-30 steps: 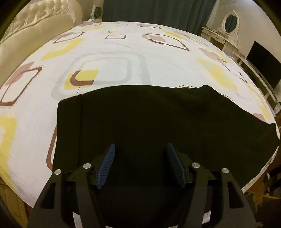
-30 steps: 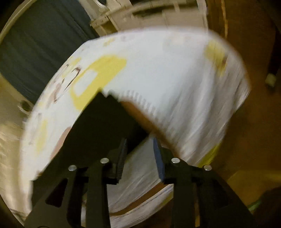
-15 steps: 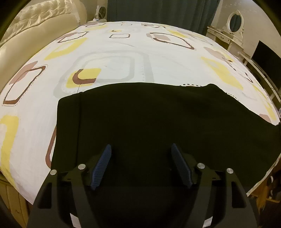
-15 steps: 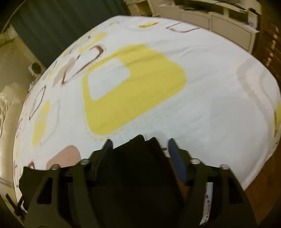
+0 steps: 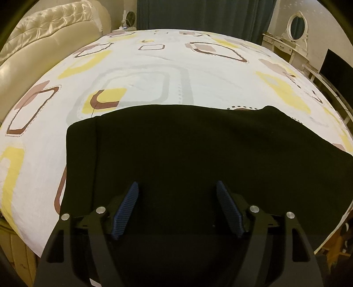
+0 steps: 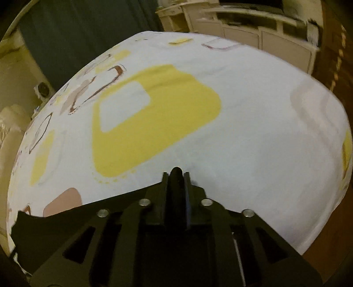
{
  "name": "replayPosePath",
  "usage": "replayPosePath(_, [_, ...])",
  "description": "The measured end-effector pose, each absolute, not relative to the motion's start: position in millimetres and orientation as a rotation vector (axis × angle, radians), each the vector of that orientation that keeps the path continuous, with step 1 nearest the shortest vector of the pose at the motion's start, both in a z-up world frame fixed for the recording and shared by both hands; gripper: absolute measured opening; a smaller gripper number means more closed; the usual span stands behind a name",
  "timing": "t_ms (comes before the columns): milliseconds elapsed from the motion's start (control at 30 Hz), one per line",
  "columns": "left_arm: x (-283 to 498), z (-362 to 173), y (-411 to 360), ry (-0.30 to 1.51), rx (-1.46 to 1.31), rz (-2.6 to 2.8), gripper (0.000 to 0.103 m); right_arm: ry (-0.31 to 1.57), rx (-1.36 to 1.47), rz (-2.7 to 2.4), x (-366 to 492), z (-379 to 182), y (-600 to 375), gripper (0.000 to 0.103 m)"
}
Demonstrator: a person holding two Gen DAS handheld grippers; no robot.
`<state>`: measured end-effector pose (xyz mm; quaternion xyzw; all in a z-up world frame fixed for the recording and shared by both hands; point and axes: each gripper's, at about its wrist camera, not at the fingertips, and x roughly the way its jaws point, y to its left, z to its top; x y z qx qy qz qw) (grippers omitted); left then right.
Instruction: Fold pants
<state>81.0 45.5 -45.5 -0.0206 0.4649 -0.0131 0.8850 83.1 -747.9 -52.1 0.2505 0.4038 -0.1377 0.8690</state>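
Pants (image 5: 176,154), black and laid flat, cover the near part of the bed, stretching from a squared-off end on the left across to the right edge of the mattress. A lengthwise line runs near that left end, like a fold or seam; the cloth is too dark to tell which. The far edge of the pants is nearly straight, with a small bump toward the right.

Over the near middle of the pants hangs the left gripper (image 5: 177,206), its two blue ribbed pads (image 5: 125,209) spread wide with nothing between them; only dark cloth shows in the gap.

The right gripper (image 6: 176,176) has its fingers pressed nearly together on a bunched fold of the pants (image 6: 176,171), which pokes out rounded past the fingertips. From there the black cloth runs back and to the left in the right wrist view, ending in a ragged corner near the frame's lower left.

Under everything lies a white bedsheet (image 5: 143,66) printed with yellow, brown and grey rounded squares. A cream tufted headboard (image 5: 50,26) stands at the far left, dark curtains (image 5: 203,15) behind the bed, and a white dressing table with an oval mirror (image 5: 296,24) at the far right.
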Motion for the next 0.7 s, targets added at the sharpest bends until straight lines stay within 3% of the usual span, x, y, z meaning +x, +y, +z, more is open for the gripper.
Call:
replayPosePath(33, [82, -45, 46, 0.969, -0.046, -0.027, 0.073, 0.841, 0.557, -0.281, 81, -52, -752, 0.038])
replayPosePath(300, [82, -43, 48, 0.964, -0.061, -0.039, 0.073, 0.809, 0.707, -0.191, 27, -41, -776, 0.046])
replayPosePath(700, [72, -24, 40, 0.894, -0.033, -0.074, 0.073, 0.750, 1.022, -0.052, -21, -76, -795, 0.061])
